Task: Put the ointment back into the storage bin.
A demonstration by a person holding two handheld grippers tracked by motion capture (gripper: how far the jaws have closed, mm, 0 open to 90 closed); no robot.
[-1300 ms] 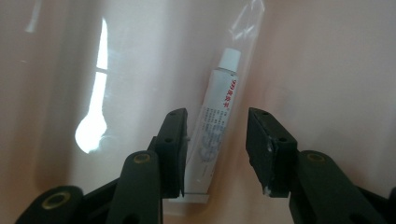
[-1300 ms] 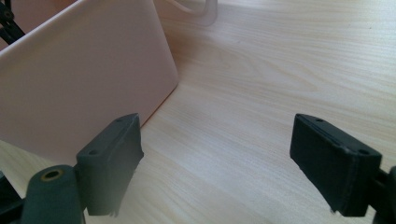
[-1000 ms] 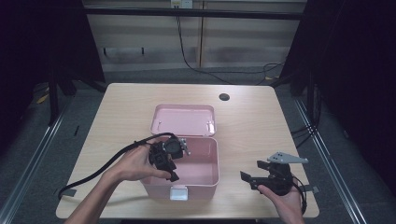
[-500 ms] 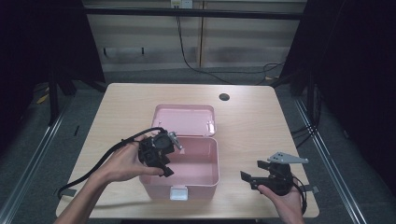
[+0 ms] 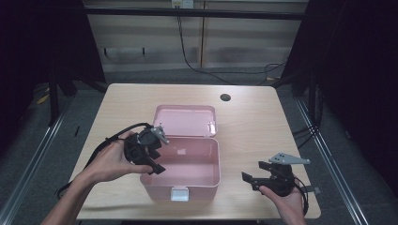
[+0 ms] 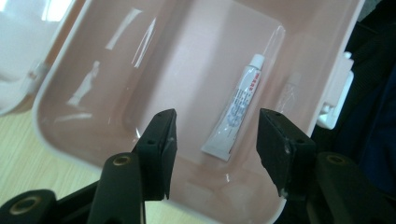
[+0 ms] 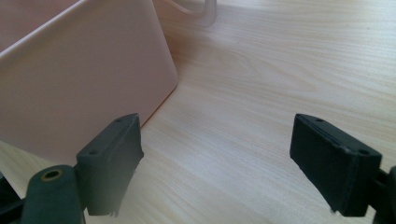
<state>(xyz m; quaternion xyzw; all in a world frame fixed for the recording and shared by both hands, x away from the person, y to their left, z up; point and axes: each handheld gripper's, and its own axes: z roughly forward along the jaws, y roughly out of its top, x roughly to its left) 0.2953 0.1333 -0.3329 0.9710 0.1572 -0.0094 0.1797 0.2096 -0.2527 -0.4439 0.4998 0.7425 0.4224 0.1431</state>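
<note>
**Left gripper held over an open pink box with a tube inside**

A pink box (image 5: 185,166) stands near the front edge of the wooden tabletop (image 5: 253,122), and its lid (image 5: 187,121) is folded back flat behind it. A white latch (image 5: 179,193) is on the front wall of the box. In the left gripper view, a small white tube (image 6: 238,108) with red print lies on the floor of the box, close to the wall on the latch side.

The left gripper (image 5: 151,157) is held by the person's left hand (image 5: 110,161) over the left rim of the box, and it points down into the box. Its jaws stand apart with nothing between them; in its own view the tube lies below the gap, not touched by either jaw.

The right gripper (image 5: 256,180) is in the right hand (image 5: 286,201), low over the tabletop, to the right of the box and apart from it. Its jaws are spread wide and hold nothing. In the right gripper view, the outer wall of the box is beside the left jaw, and bare wood is between the jaws.

A small dark round hole (image 5: 225,97) is in the tabletop near the far edge.
</note>
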